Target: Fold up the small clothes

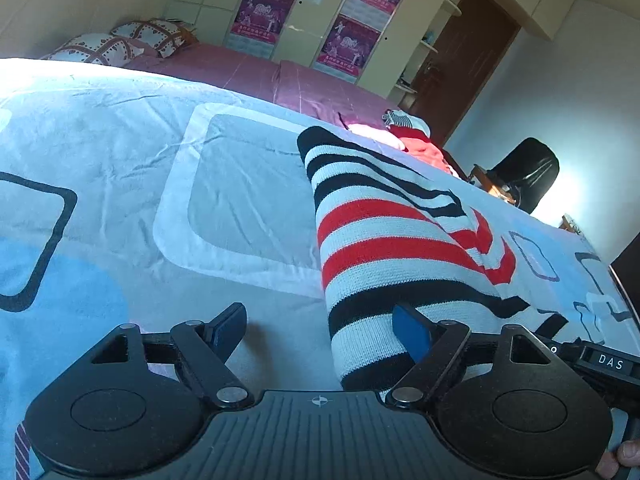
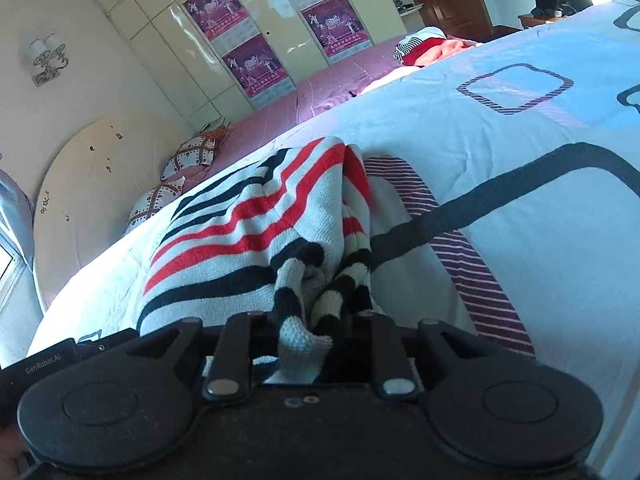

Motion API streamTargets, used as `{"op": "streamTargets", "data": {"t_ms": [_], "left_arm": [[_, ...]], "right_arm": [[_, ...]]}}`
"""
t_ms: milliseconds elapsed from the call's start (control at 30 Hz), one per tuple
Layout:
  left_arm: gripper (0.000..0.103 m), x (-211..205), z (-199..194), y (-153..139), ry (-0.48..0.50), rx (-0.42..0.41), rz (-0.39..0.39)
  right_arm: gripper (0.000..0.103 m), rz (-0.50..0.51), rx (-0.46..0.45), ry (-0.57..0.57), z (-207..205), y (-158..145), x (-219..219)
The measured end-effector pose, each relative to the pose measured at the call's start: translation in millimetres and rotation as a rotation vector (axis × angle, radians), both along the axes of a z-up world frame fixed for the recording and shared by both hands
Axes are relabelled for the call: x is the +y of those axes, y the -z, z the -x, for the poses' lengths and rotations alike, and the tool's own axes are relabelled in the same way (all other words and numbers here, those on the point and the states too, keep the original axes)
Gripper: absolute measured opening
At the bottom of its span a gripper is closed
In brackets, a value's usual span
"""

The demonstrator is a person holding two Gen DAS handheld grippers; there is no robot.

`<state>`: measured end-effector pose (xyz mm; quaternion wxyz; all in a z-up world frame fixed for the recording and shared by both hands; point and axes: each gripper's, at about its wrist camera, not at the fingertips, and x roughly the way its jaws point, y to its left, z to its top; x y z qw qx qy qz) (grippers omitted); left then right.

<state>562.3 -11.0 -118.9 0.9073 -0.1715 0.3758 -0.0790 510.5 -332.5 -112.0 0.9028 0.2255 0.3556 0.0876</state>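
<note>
In the left wrist view, the left gripper (image 1: 320, 334) stands spread wide and holds nothing. The striped knit garment (image 1: 392, 240) lies on the bed's pale blue cover (image 1: 120, 140), running from the centre toward 5 o'clock, where its near hem slips under the blue pad of the right-hand finger (image 1: 412, 336). The other finger sits on bare cover at 7 o'clock. The risk seems to be a lopsided catch: closing from here, the gripper could gather cover along with knit, or take only a thin edge that slides free.

In the right wrist view, the right gripper (image 2: 310, 332) is pinching a bunched fold of the same garment (image 2: 240, 216) near 6 o'clock, the knit wadded between the fingers. The wad looks thick and uneven, so a pull may drag the whole garment instead of turning over a clean fold, or layers may slip out. A heap of red clothes (image 2: 436, 48) waits at 1 o'clock, well apart.
</note>
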Motion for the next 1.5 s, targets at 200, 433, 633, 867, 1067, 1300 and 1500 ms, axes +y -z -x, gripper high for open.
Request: {"op": "streamTargets", "data": {"t_ms": [200,433,633,867,1067,1300,1500], "left_arm": [[0.064,1.8,4.4,-10.6,-0.004,-0.067,-0.006],[0.077,-12.1,6.7,0.6,0.103,-0.012,-0.028],[0.086,-6.7,13.7,2.6,0.065,-0.009,0.003],[0.086,-3.4,33.2,8.8,0.075,0.010,-0.030],[0.085,-7.2,42.0,1.0,0.091,-0.012,-0.071],[0.085,-4.3,53.3,4.2,0.082,-0.006,-0.071],[0.085,11.5,68.0,3.5,0.072,-0.007,-0.027]], "right_arm": [[0.019,-0.010,-0.032,-0.025,-5.5,-9.6,3.6],[0.019,-0.048,0.006,0.010,-3.9,3.1,-1.3],[0.030,-0.071,0.031,-0.006,-4.0,8.0,-4.6],[0.021,-0.131,0.037,0.011,19.0,9.0,-9.1],[0.012,-0.180,0.017,0.018,24.6,11.2,-15.0],[0.019,-0.193,0.054,0.029,22.0,24.4,-18.2],[0.018,-0.212,0.026,0.050,34.3,9.4,-33.8]]}}
